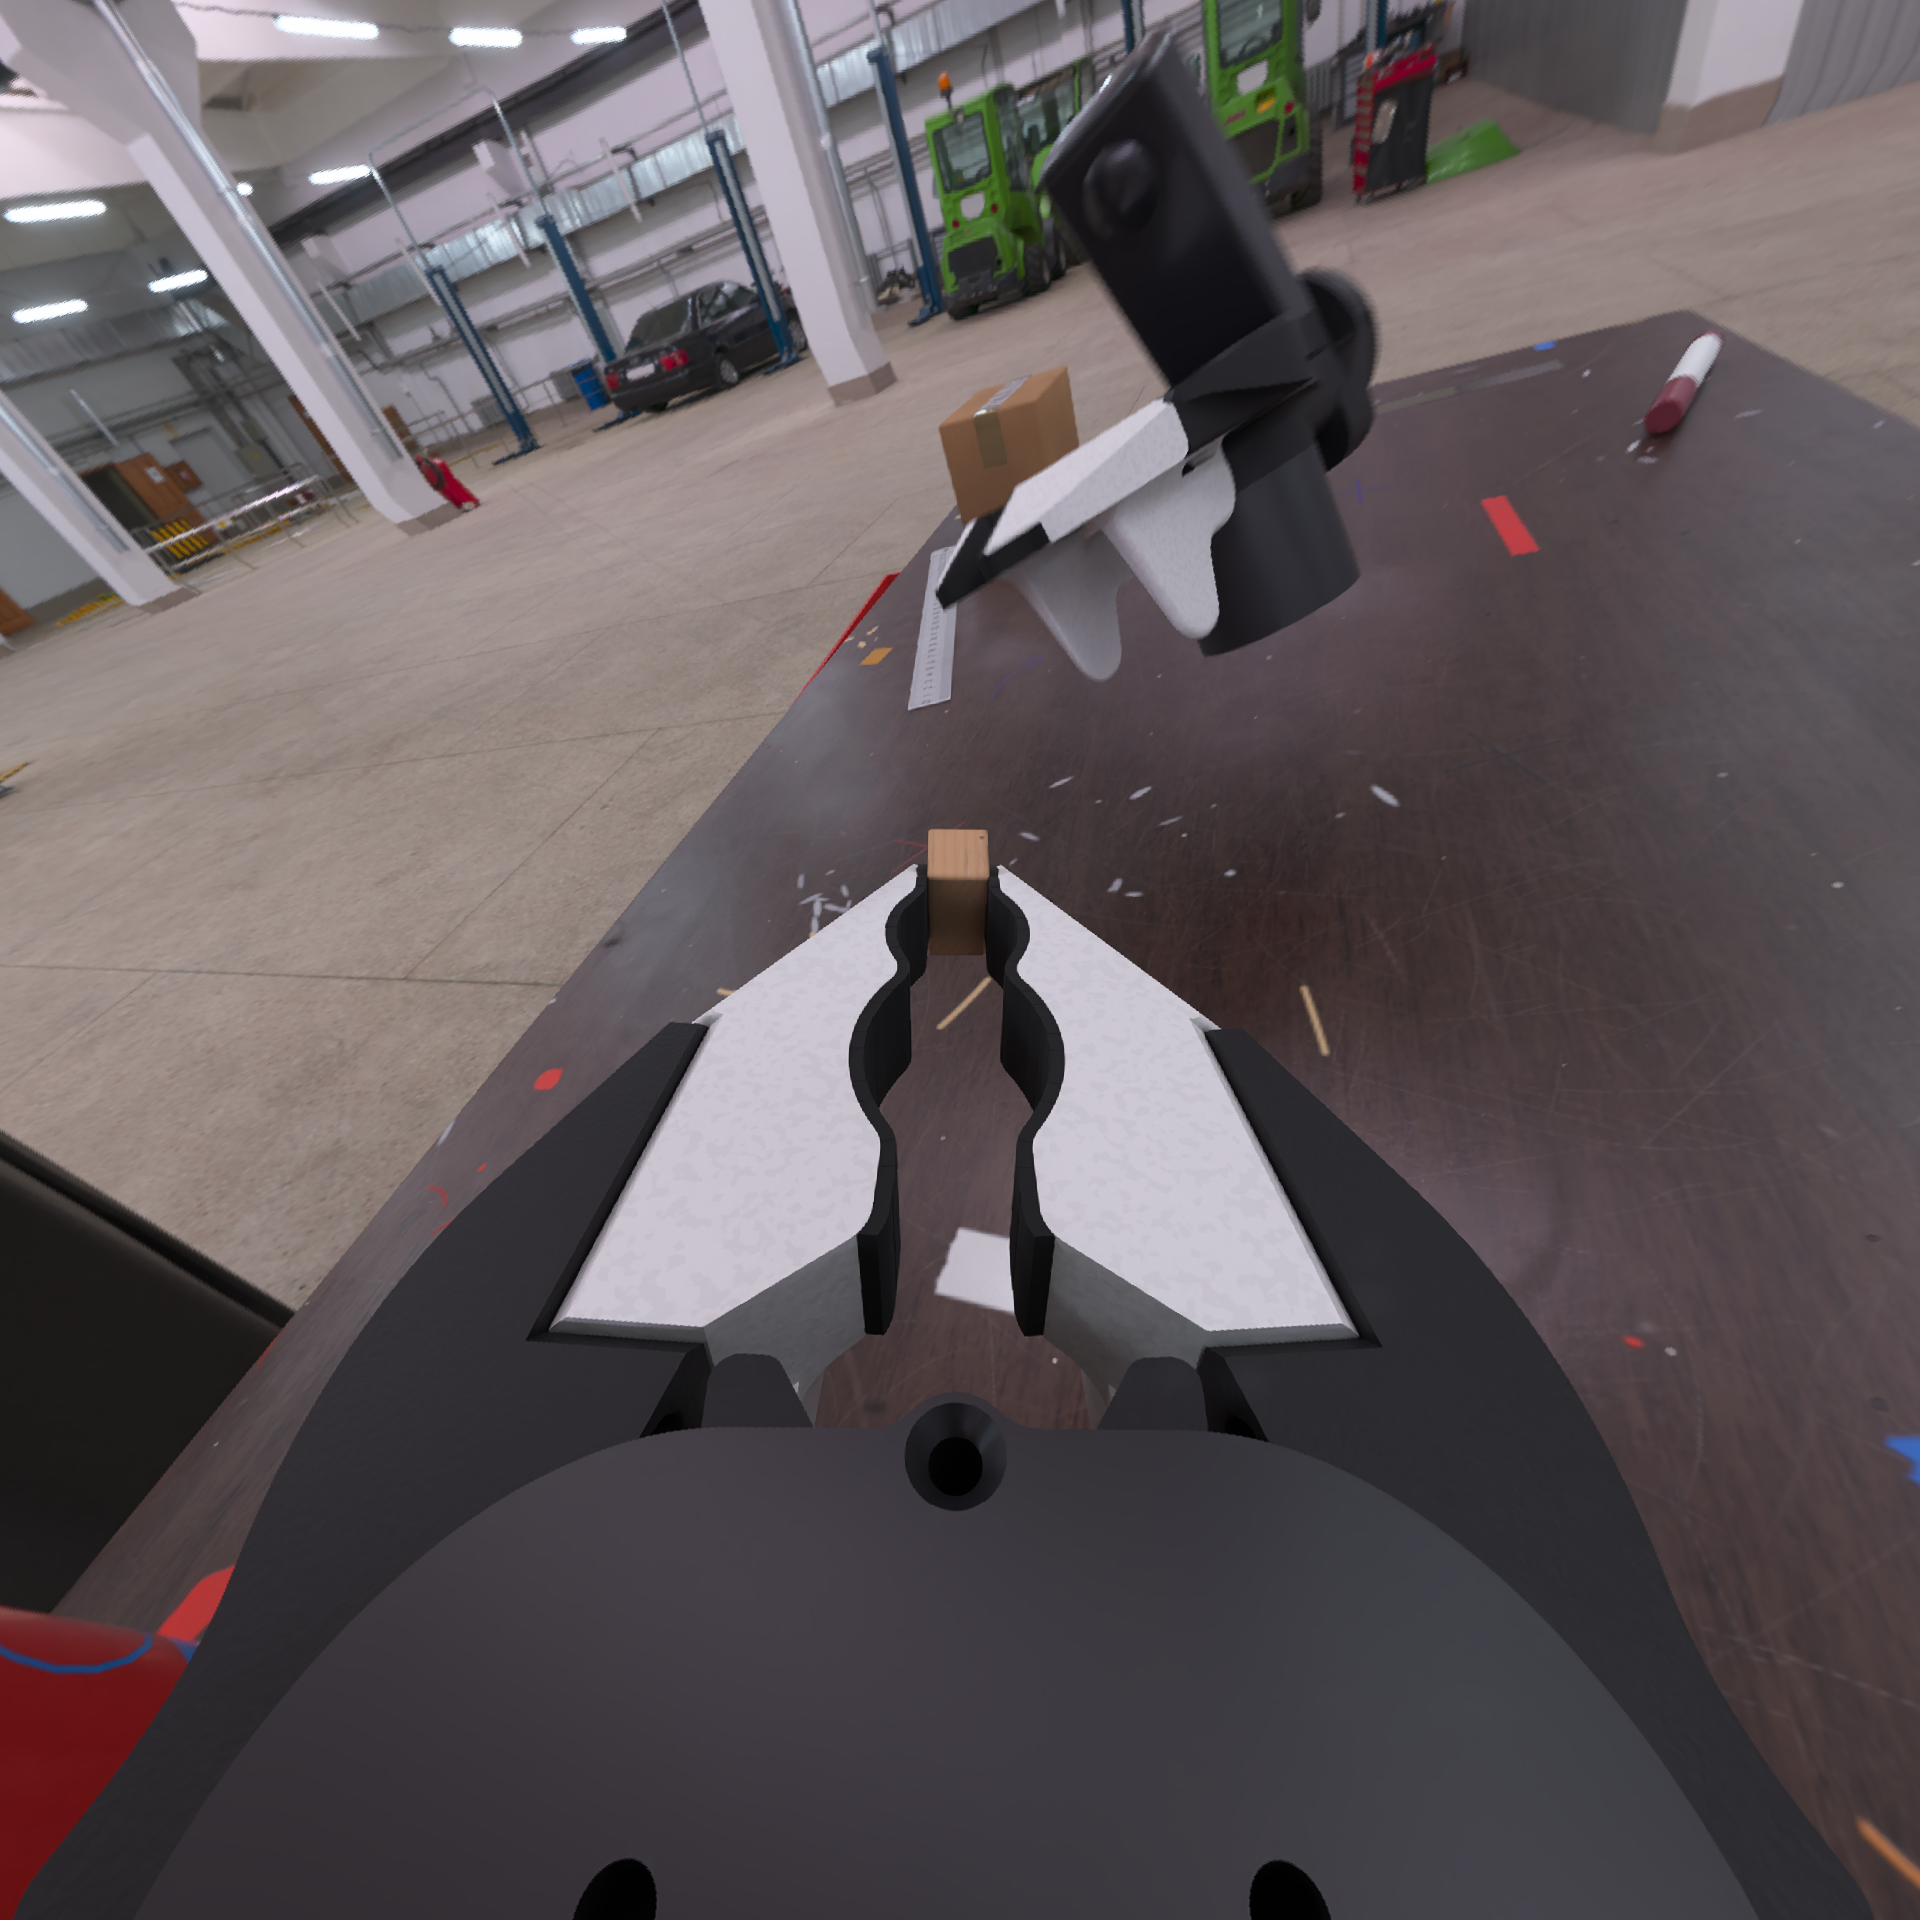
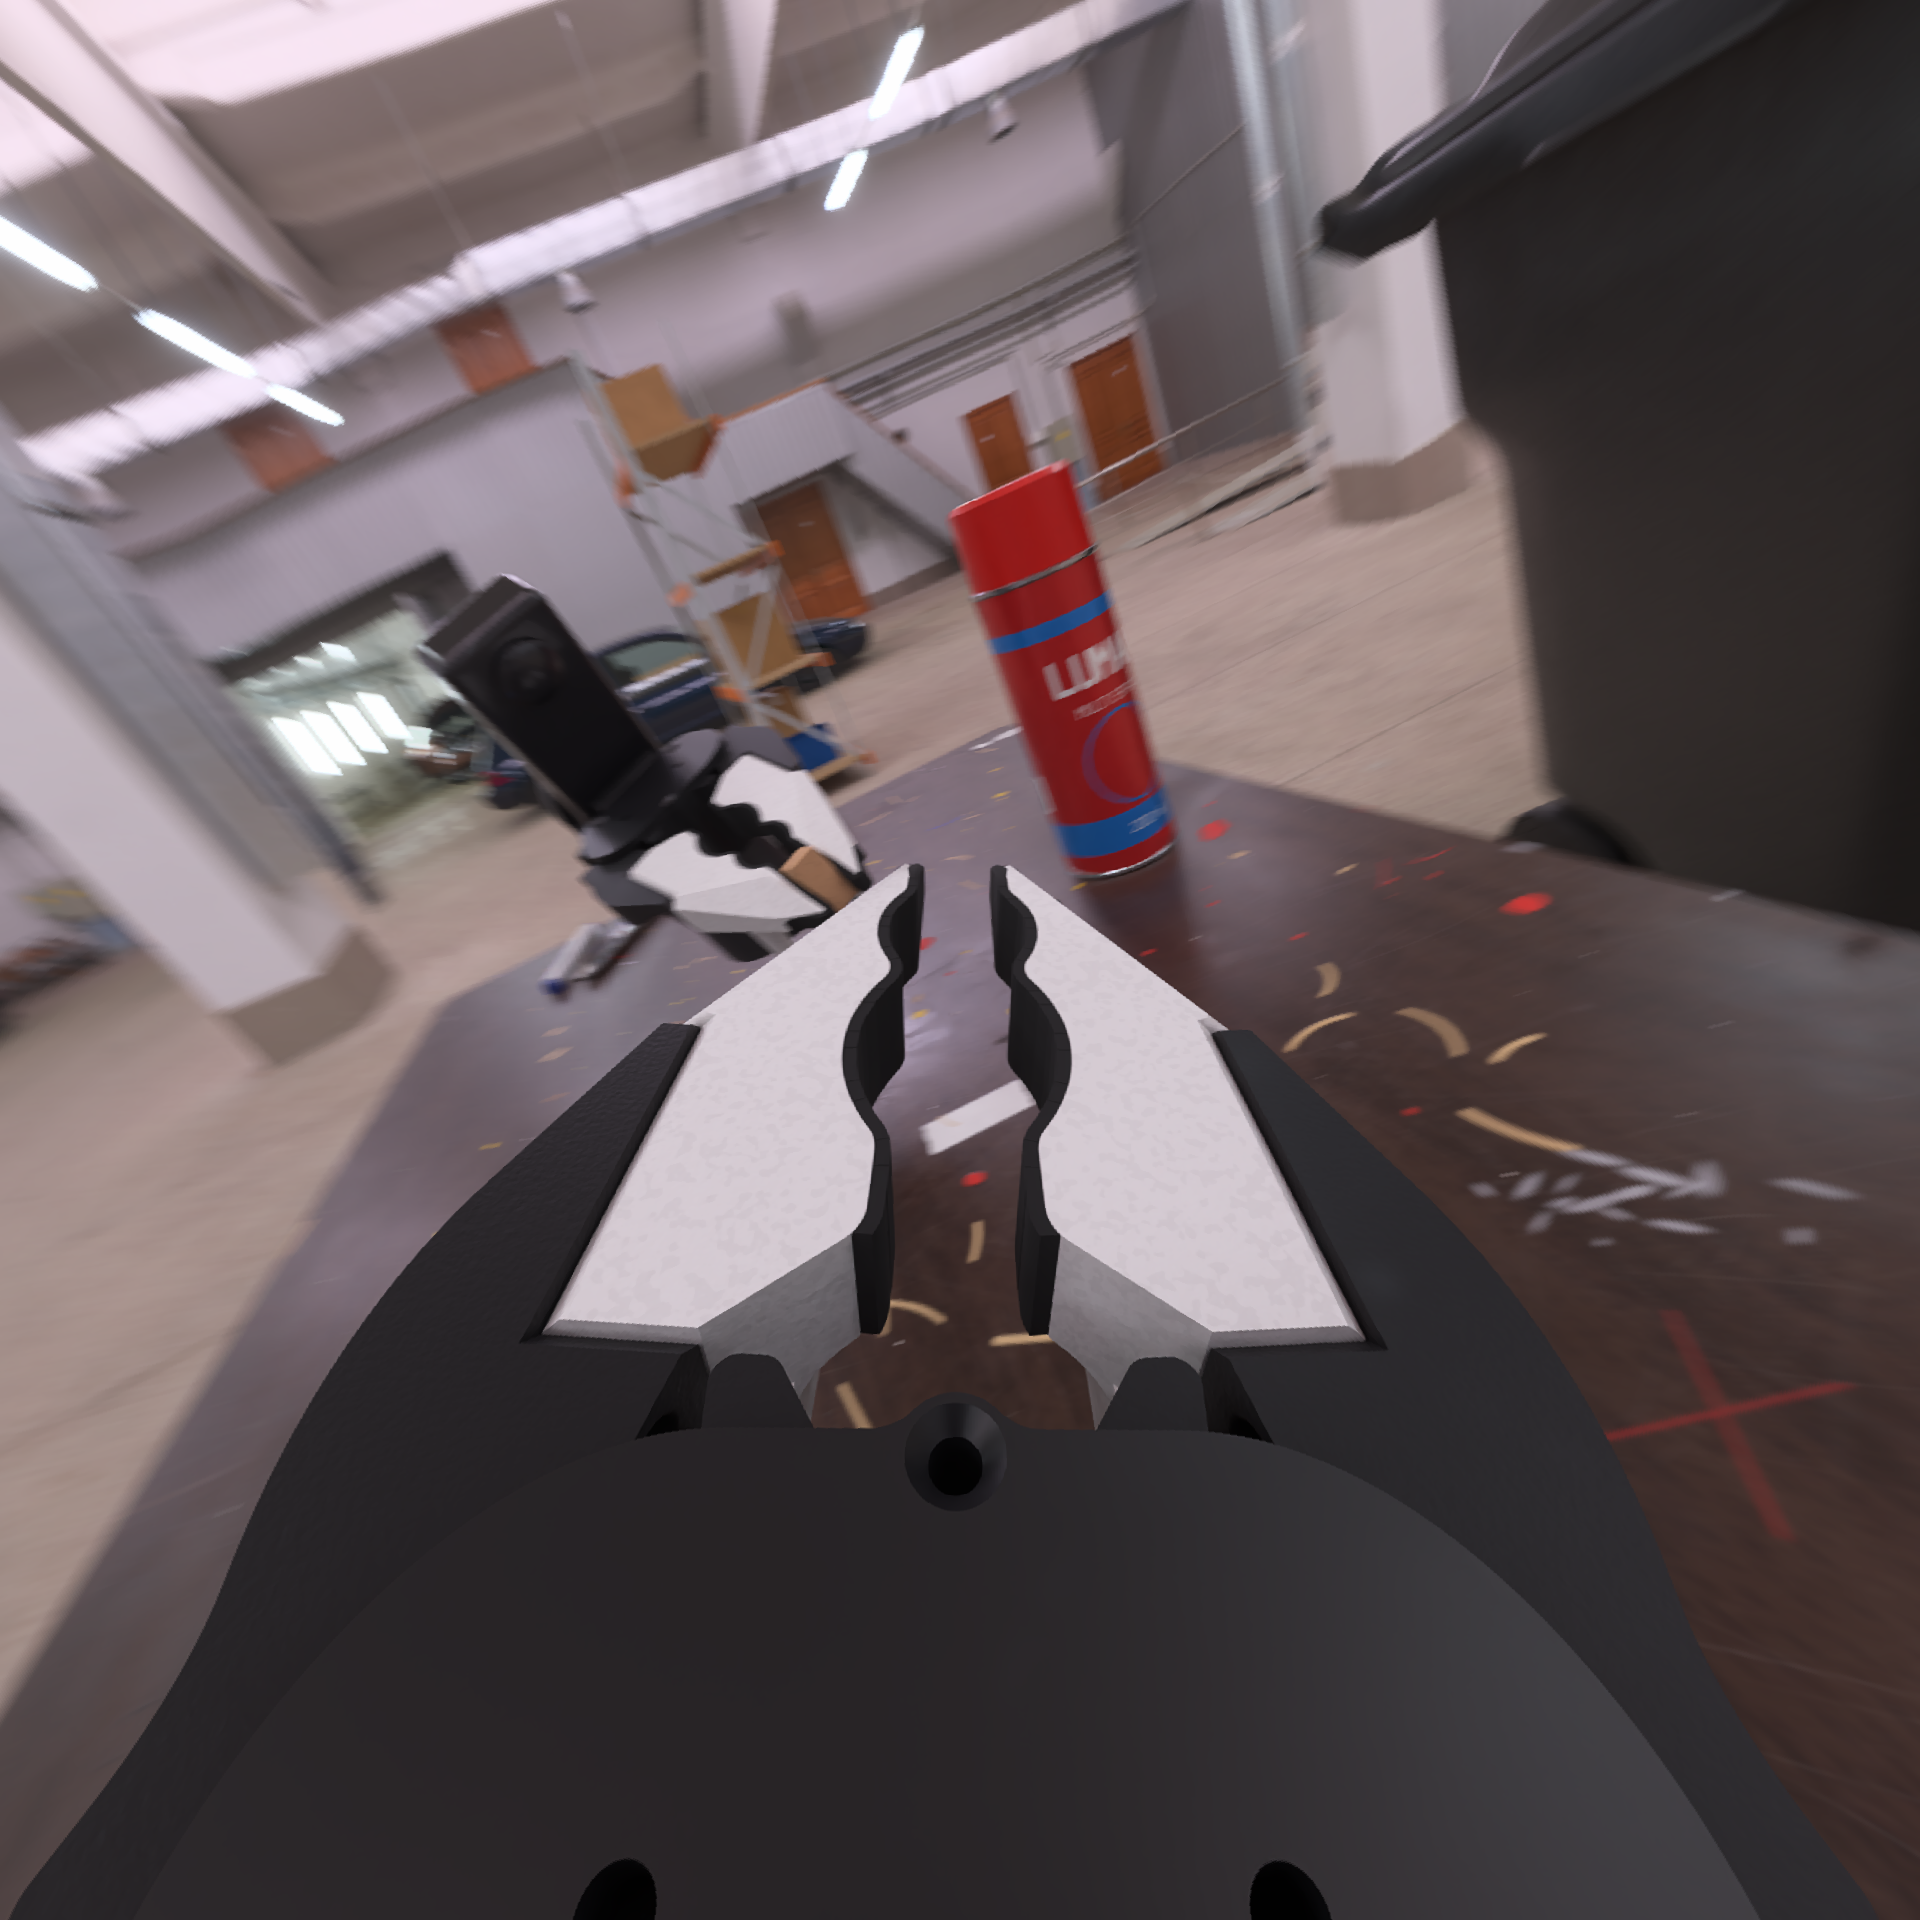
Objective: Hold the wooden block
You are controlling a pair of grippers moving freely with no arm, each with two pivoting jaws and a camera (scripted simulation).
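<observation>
1. At the centre of the left wrist view, the wooden block [image 1: 957, 891] is held between the tips of the left tongs [image 1: 957, 883], whose two fingers are closed against its sides.
2. The block is seen standing upright in that grip, its top end rising just past the fingertips, with the dark desk [image 1: 1558, 1039] below it.
3. In the upper right of the same view, the right tongs [image 1: 971, 577] are seen hanging above the desk, well apart from the block; nothing is seen between their tips.
4. Behind them, a cardboard box [image 1: 1006, 436] is seen at the far edge of the desk, and a metal ruler [image 1: 932, 644] lies flat just in front of it.
5. At the far right edge, a red and white marker [image 1: 1681, 382] is laid on the desk.
6. In the lower left corner, part of a red spray can [image 1: 73, 1745] is visible.
7. In the right wrist view, the right tongs [image 2: 955, 883] are shown with a narrow gap between the fingers, and nothing is gripped.
8. Left of centre in that view, the left tongs [image 2: 831, 883] are seen with the block [image 2: 816, 875] clamped at their tips.
9. The red spray can [image 2: 1070, 675] is seen upright on the desk [image 2: 1558, 1091] right of centre, and a dark bin [image 2: 1714, 416] fills the upper right.
</observation>
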